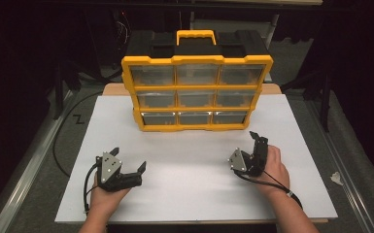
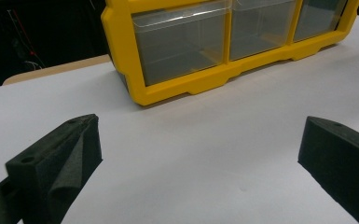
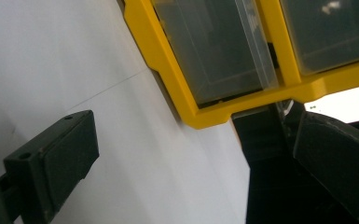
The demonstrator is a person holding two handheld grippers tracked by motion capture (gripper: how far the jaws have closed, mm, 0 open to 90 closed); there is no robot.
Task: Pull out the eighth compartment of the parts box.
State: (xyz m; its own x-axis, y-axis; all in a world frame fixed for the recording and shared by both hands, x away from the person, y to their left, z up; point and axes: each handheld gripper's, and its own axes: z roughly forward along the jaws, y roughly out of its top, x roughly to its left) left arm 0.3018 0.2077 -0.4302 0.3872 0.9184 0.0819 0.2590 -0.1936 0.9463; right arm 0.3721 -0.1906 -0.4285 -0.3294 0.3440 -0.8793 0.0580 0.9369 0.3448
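Two grippers rest near us on the white table (image 1: pixel 291 126), jaws spread and empty: left gripper (image 1: pixel 129 160), right gripper (image 1: pixel 257 139). The yellow drawer cabinet (image 1: pixel 197 93) stands at the far middle. We should approach one drawer squarely, level with its front.

Left hand-held gripper (image 1: pixel 128 159) low over the bench (image 1: pixel 184 160), jaws spread wide, gripped from behind by the left hand (image 1: pixel 108 195). Right hand-held gripper (image 1: pixel 257 139) turned on edge, jaws parted, right hand (image 1: pixel 274 167) alongside.
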